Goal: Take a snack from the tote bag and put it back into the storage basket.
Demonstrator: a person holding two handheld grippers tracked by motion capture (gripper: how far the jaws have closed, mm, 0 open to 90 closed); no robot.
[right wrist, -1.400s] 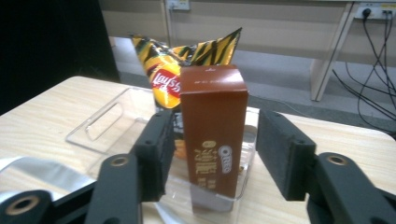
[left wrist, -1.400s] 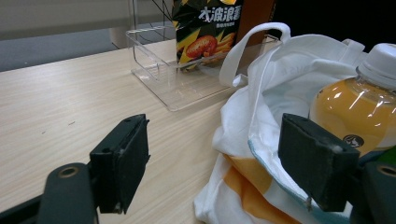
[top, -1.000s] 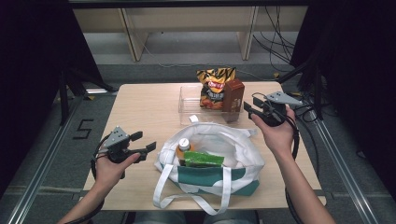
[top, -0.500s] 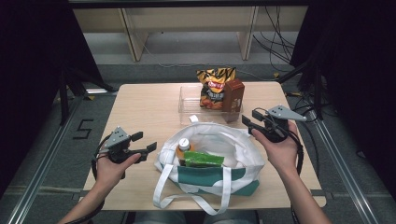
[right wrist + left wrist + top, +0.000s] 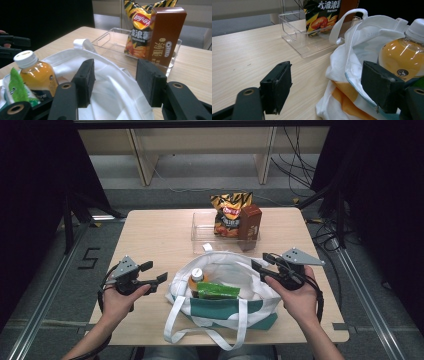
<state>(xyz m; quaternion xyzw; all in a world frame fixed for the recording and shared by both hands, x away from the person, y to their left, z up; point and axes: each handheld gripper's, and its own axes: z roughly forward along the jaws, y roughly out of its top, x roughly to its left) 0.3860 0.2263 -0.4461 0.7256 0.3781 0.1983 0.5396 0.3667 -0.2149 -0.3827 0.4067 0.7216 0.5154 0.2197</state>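
Note:
A white and green tote bag (image 5: 220,320) lies open at the table's front middle. Inside it are an orange drink bottle (image 5: 196,277) with a white cap and a green packet (image 5: 217,291). My left gripper (image 5: 156,271) rests just left of the bag, open and holding nothing; in its own view (image 5: 328,87) the bottle (image 5: 404,57) stands beyond its right jaw. My right gripper (image 5: 261,261) hovers at the bag's right rim. Its jaws (image 5: 115,80) have just been opening, and the white cloth (image 5: 110,100) shows beyond the gap with neither pad pressing on it.
A clear plastic tray (image 5: 202,232) sits at the back middle, holding a bag of chips (image 5: 227,212) and a brown carton (image 5: 249,222) upright. The bag's white handles (image 5: 200,337) trail over the front edge. Bare wood lies on both sides of the bag.
My right gripper has come from beside the tray toward the person, down to the bag's right rim, with its jaws wider apart. The left gripper has kept still.

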